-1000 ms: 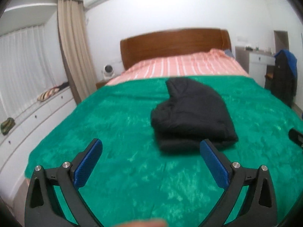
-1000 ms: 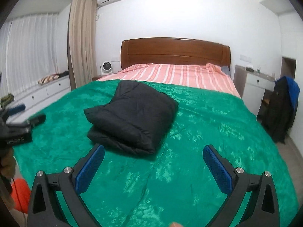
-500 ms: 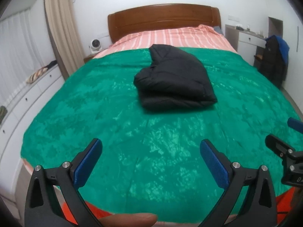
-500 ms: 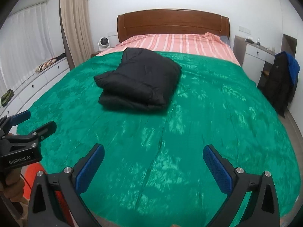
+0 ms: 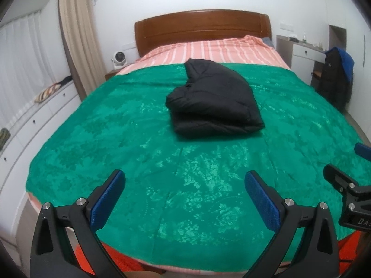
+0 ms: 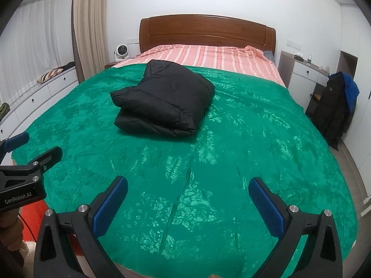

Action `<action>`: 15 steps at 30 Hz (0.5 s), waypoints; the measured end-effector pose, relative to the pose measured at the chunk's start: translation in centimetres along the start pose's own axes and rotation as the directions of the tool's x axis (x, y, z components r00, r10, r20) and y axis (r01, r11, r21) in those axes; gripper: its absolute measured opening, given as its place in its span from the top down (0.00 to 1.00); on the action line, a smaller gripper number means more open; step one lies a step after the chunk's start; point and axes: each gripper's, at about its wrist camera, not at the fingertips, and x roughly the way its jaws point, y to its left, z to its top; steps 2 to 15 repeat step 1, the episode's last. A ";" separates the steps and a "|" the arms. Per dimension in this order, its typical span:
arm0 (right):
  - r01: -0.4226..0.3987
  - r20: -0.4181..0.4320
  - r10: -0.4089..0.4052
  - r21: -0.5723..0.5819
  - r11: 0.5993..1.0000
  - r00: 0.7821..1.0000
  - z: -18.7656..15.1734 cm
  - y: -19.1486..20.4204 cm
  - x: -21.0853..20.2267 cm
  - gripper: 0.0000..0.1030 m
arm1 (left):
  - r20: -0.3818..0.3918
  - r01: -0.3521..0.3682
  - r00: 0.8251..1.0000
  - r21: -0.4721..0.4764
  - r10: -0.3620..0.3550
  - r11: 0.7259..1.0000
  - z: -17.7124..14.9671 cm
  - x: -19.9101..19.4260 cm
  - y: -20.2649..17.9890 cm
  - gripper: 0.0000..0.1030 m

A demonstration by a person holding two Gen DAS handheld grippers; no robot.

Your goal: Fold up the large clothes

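A black puffy jacket [image 5: 214, 102] lies folded in a thick bundle on the green bedspread [image 5: 143, 153], toward the head of the bed; it also shows in the right wrist view [image 6: 162, 103]. My left gripper [image 5: 184, 199] is open and empty near the foot of the bed, well short of the jacket. My right gripper [image 6: 189, 202] is open and empty too, over the foot of the bed. Each gripper shows at the edge of the other's view: the right one [image 5: 347, 180], the left one [image 6: 25, 150].
A wooden headboard [image 5: 201, 26] and striped pink sheet [image 5: 208, 53] lie behind the jacket. White drawers [image 5: 25, 125] run along the left wall. A chair with dark coats [image 6: 336, 108] and a white desk [image 6: 301, 74] stand on the right. A small fan [image 6: 121, 51] sits on the nightstand.
Both grippers have pulled back from the folded jacket toward the foot of the bed, staying open. The jacket has not moved.
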 end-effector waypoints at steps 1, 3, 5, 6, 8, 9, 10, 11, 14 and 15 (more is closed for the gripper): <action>0.000 0.002 0.000 0.001 1.000 1.000 0.0 0.0 -0.1 0.00 | 0.007 -0.001 1.000 0.002 0.001 1.000 -0.1 -0.1 0.0 0.00; 0.000 0.002 0.000 0.001 1.000 1.000 0.0 0.0 -0.1 0.00 | 0.007 -0.001 1.000 0.002 0.001 1.000 -0.1 -0.1 0.0 0.00; 0.000 0.002 0.000 0.001 1.000 1.000 0.0 0.0 -0.1 0.00 | 0.007 -0.001 1.000 0.002 0.001 1.000 -0.1 -0.1 0.0 0.00; 0.000 0.002 0.000 0.001 1.000 1.000 0.0 0.0 -0.1 0.00 | 0.007 -0.001 1.000 0.002 0.001 1.000 -0.1 -0.1 0.0 0.00; 0.000 0.002 0.000 0.001 1.000 1.000 0.0 0.0 -0.1 0.00 | 0.007 -0.001 1.000 0.002 0.001 1.000 -0.1 -0.1 0.0 0.00; 0.000 0.002 0.000 0.001 1.000 1.000 0.0 0.0 -0.1 0.00 | 0.007 -0.001 1.000 0.002 0.001 1.000 -0.1 -0.1 0.0 0.00; 0.000 0.002 0.000 0.001 1.000 1.000 0.0 0.0 -0.1 0.00 | 0.007 -0.001 1.000 0.002 0.001 1.000 -0.1 -0.1 0.0 0.00; 0.000 0.002 0.000 0.001 1.000 1.000 0.0 0.0 -0.1 0.00 | 0.007 -0.001 1.000 0.002 0.001 1.000 -0.1 -0.1 0.0 0.00; 0.000 0.002 0.000 0.001 1.000 1.000 0.0 0.0 -0.1 0.00 | 0.007 -0.001 1.000 0.002 0.001 1.000 -0.1 -0.1 0.0 0.00; 0.000 0.002 0.000 0.001 1.000 1.000 0.0 0.0 -0.1 0.00 | 0.007 -0.001 1.000 0.002 0.001 1.000 -0.1 -0.1 0.0 0.00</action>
